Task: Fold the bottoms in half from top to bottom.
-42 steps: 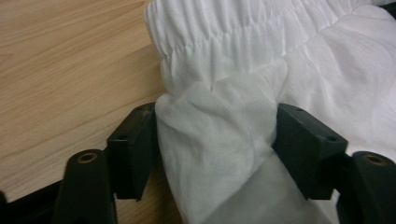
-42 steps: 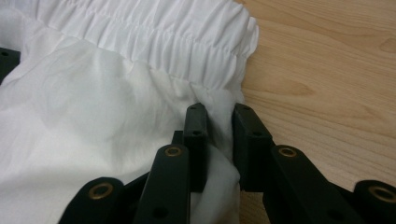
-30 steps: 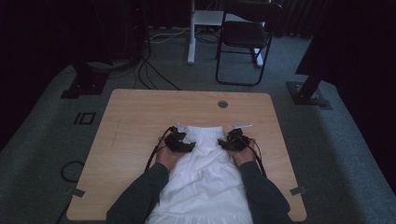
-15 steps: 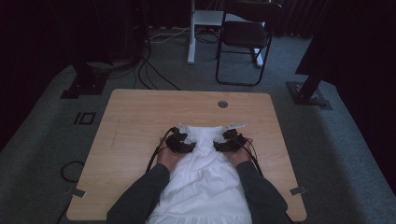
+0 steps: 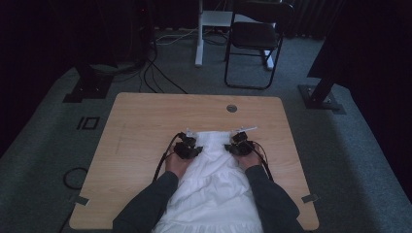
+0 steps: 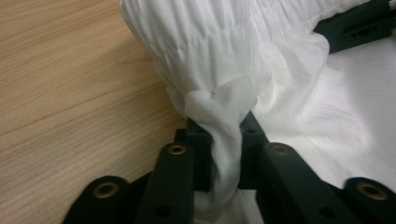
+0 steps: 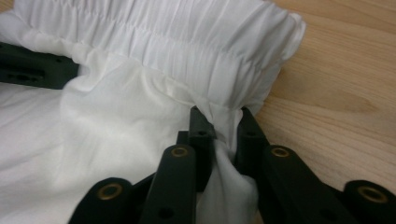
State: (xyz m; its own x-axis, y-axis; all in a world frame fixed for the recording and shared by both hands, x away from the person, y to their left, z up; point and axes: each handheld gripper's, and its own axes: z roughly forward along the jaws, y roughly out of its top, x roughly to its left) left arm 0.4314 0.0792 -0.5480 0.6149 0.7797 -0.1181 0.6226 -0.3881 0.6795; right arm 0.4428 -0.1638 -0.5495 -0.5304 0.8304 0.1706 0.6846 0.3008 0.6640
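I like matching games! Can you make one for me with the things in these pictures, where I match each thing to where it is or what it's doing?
Things:
1. white gathered cloth garment
2. left gripper
3. black folding chair
4. small round hole

Places or states:
A. on the grey carpet beyond the table
B. spread on the light wooden table
C. in the tabletop near its far edge
D. pinching a bunch of cloth

Pairs: 1-B, 2-D, 3-A, 4-C

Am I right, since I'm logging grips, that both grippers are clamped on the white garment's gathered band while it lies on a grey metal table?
Not quite: the table is light wood, as the high view shows. Left gripper and right gripper do pinch the white garment.
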